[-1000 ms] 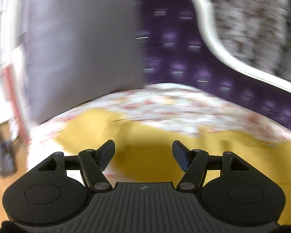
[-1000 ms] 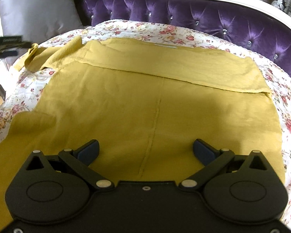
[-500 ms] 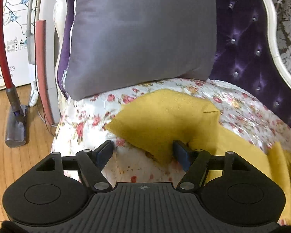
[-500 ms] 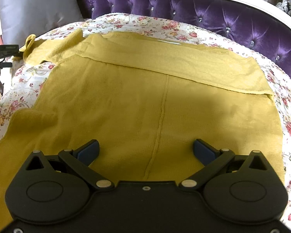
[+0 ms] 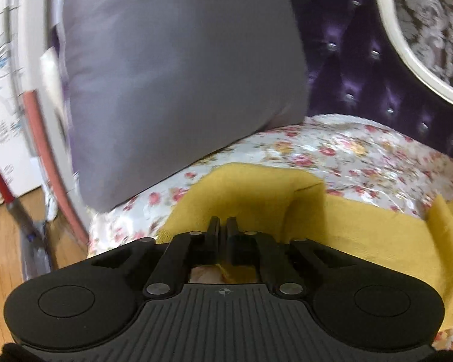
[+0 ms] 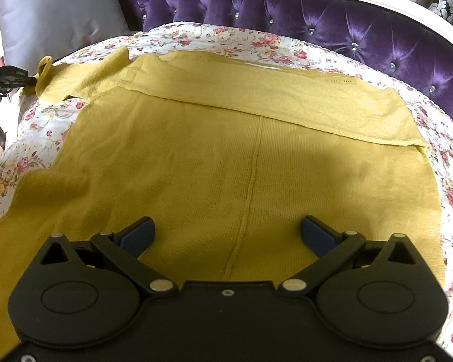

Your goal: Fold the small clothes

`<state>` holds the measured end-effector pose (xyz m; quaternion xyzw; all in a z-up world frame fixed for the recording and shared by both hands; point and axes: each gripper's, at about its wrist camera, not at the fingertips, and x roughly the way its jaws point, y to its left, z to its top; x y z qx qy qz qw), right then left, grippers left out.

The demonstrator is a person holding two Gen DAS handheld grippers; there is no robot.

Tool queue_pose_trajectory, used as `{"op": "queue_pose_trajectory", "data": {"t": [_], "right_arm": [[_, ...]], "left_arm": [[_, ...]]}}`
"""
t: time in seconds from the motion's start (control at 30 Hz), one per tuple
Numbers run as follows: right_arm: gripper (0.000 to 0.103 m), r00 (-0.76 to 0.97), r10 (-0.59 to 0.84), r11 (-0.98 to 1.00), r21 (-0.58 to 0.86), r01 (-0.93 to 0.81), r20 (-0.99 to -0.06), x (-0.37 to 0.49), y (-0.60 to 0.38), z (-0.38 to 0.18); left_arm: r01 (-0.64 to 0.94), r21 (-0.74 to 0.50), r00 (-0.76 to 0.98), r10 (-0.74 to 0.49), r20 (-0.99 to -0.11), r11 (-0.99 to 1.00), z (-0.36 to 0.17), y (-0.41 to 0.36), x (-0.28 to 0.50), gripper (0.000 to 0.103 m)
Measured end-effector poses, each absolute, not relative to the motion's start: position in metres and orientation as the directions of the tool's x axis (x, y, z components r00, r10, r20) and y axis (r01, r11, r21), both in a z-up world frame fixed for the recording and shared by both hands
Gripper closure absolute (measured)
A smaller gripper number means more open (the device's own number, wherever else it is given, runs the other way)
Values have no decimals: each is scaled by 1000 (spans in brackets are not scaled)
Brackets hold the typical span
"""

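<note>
— Two grippers: left gripper clamped on sleeve end of mustard knit top, spread on floral bedspread; right gripper apart above near hem

— Thin pinch; could slip if pulled fast, dragging top askew toward grey pillow

The mustard garment is viewed from above by the right wrist; its sleeve end is viewed closely by the left.
</note>
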<state>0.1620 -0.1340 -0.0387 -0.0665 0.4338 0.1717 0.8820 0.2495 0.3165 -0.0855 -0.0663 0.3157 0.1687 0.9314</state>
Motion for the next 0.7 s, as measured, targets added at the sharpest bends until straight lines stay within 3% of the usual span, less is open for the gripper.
{"op": "queue_pose_trajectory", "data": {"t": [0.17, 0.27, 0.33, 0.4, 0.43, 0.57, 0.7], "right_arm": [[0, 569, 250, 932, 36, -359, -784, 161, -135, -38], [0, 572, 253, 933, 39, -359, -781, 161, -135, -38], [0, 572, 256, 932, 41, -361, -779, 160, -135, -38], [0, 572, 258, 931, 42, -363, -778, 160, -136, -38], [0, 573, 259, 931, 42, -364, -778, 159, -136, -38], [0, 571, 259, 929, 40, -367, -779, 159, -136, -38], [0, 570, 260, 930, 43, -364, -780, 159, -136, -38]], "left_arm": [[-326, -55, 769, 231, -596, 944, -66, 317, 250, 99], [-295, 39, 772, 262, -580, 955, -58, 307, 251, 98], [-277, 64, 778, 263, -571, 959, -56, 301, 247, 88], [-253, 67, 793, 247, -556, 965, -56, 293, 241, 46], [-233, 84, 797, 240, -554, 969, -59, 288, 240, 40], [-159, 218, 770, 259, -583, 963, -77, 270, 251, 39], [-189, 253, 757, 305, -578, 949, -86, 272, 262, 39]]}}
